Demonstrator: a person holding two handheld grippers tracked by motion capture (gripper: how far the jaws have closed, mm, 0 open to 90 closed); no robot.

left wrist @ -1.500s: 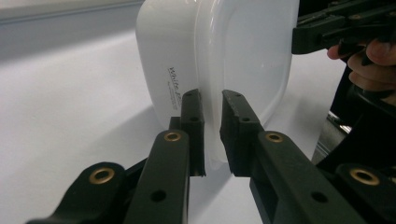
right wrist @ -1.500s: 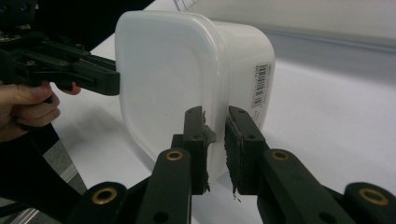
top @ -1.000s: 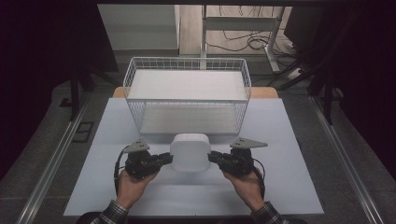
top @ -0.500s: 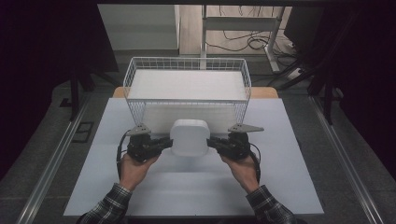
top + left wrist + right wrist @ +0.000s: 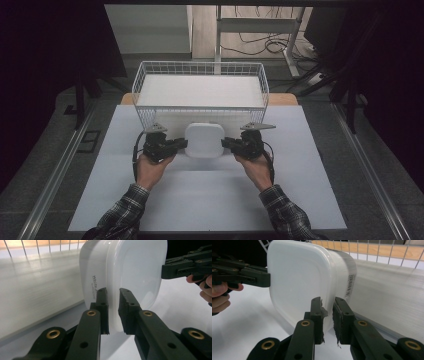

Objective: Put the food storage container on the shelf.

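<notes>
Both hand-held grippers, left (image 5: 179, 145) and right (image 5: 229, 144), pinch the white tub's (image 5: 204, 140) rim. It hangs before the wire basket (image 5: 200, 70). Next, probably, lift it over the wall.

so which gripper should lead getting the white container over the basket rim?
Neither clearly. The left gripper and right gripper each clamp an opposite edge of the white container, level with each other, just in front of the wire basket. Probably a two-handed lift, both moving together.
</notes>
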